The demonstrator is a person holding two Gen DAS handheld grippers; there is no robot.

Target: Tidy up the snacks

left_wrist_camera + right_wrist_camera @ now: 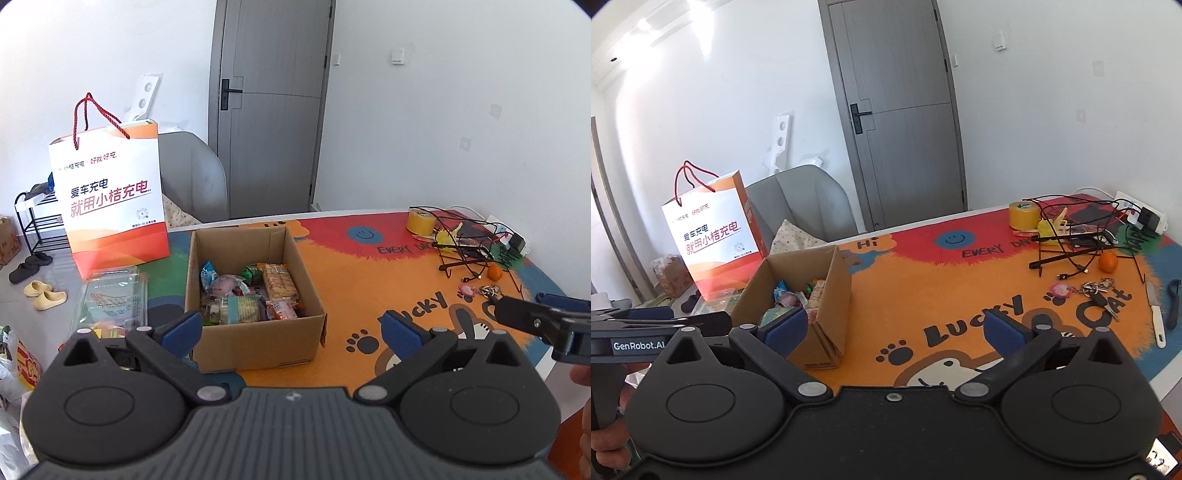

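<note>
An open cardboard box (258, 332) (831, 280) stands on the colourful table mat, filled with several wrapped snacks (251, 291) (790, 299). A clear plastic clamshell tray (110, 295) lies to the left of the box. My left gripper (291, 332) hovers open just in front of the box, nothing between its blue pads. In its own view my right gripper (895, 330) is open and empty too, above the mat to the right of the box. The right gripper's side shows at the edge of the left wrist view, and the left gripper's side at the left of the right wrist view.
An orange and white paper bag (114, 199) (716, 236) stands behind the box at the left. At the far right lie a tape roll (1023, 214), a black wire rack with cables (1071, 240), an orange (1107, 261), keys (1097, 291) and a knife (1156, 314). A grey chair (801, 199) stands beyond the table.
</note>
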